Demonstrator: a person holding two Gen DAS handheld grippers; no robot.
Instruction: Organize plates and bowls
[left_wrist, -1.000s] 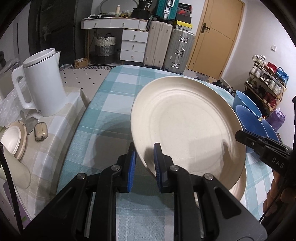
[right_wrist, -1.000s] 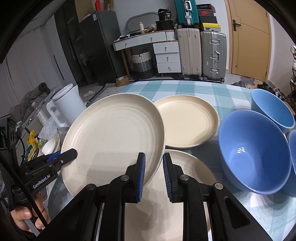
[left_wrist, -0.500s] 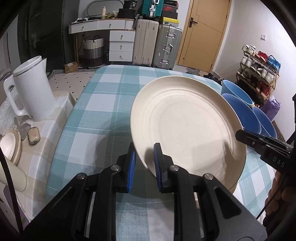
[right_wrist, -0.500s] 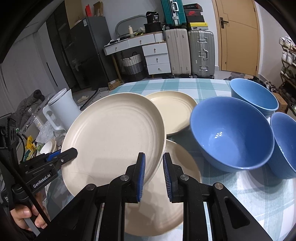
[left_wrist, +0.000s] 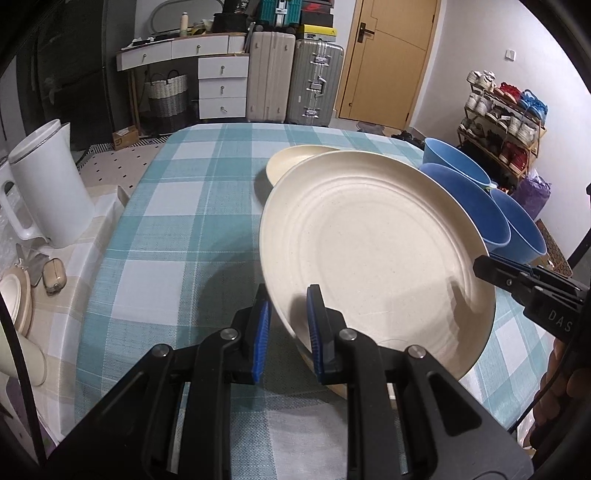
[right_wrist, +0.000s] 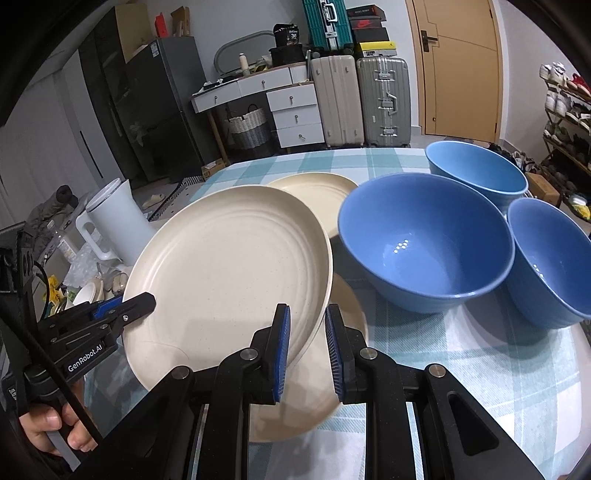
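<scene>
Both grippers pinch one big cream plate (right_wrist: 229, 266); the left gripper (left_wrist: 286, 328) holds its near-left rim, the right gripper (right_wrist: 307, 343) its near-right rim; it has slid right, now above another plate (right_wrist: 325, 384), beside the blue bowls (right_wrist: 424, 243); stacking looks close.

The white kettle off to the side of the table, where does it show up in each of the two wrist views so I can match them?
Left wrist view: the white kettle stands at the far left edge, on a beige checked surface beside the table.
Right wrist view: the white kettle sits left of centre, partly hidden behind the held plate.
Shared landmark: the silver suitcase against the back wall, beside the door.
</scene>
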